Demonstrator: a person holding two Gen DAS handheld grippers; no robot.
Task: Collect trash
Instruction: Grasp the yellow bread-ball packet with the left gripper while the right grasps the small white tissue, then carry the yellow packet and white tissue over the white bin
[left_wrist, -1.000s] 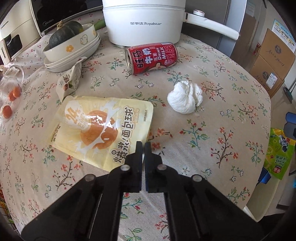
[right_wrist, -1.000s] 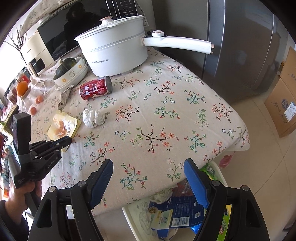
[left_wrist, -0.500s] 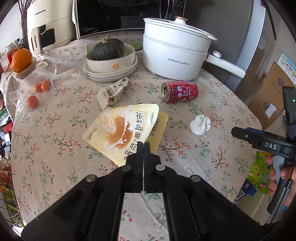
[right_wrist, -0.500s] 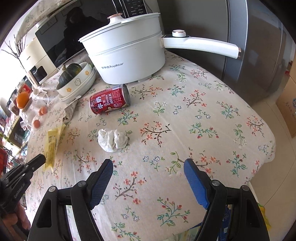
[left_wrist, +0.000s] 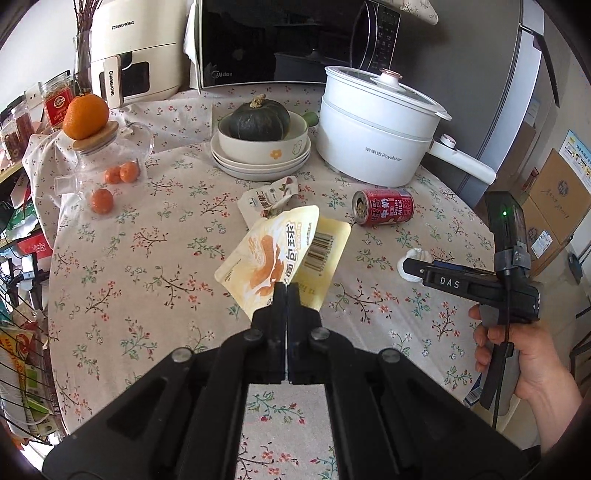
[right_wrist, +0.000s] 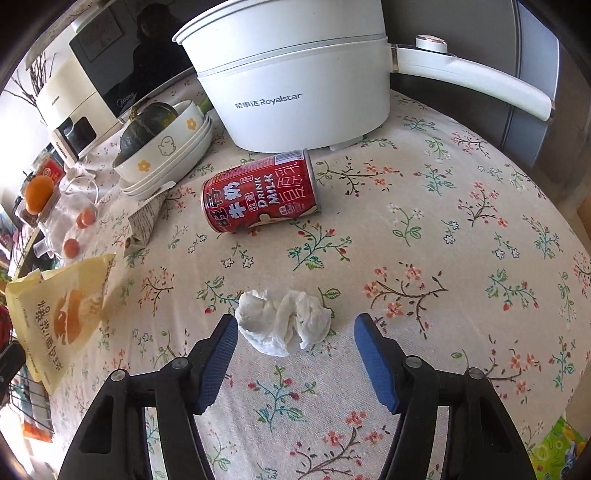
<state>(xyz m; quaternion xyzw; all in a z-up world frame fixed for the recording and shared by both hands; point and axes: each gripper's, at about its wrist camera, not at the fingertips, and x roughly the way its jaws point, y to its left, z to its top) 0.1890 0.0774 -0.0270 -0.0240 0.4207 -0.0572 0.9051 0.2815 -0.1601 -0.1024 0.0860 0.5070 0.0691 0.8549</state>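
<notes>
Fingers (right_wrist: 221, 343) of the right gripper (right_wrist: 295, 354) gape wide, crumpled tissue (right_wrist: 282, 321) sitting lower centre between them, probably untouched (left gripper (left_wrist: 287, 295) pinches the yellow snack bag (left_wrist: 273, 254)).

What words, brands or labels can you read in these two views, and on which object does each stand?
"Royalstar": white pot
"DRINK MILK": red can
"Midea": microwave
"CHANGHONG": cream appliance
"DAS": right claw
Chinese characters, barcode digits blurred: yellow pouch, pinched in the left claw
Small torn packet: too small to read
</notes>
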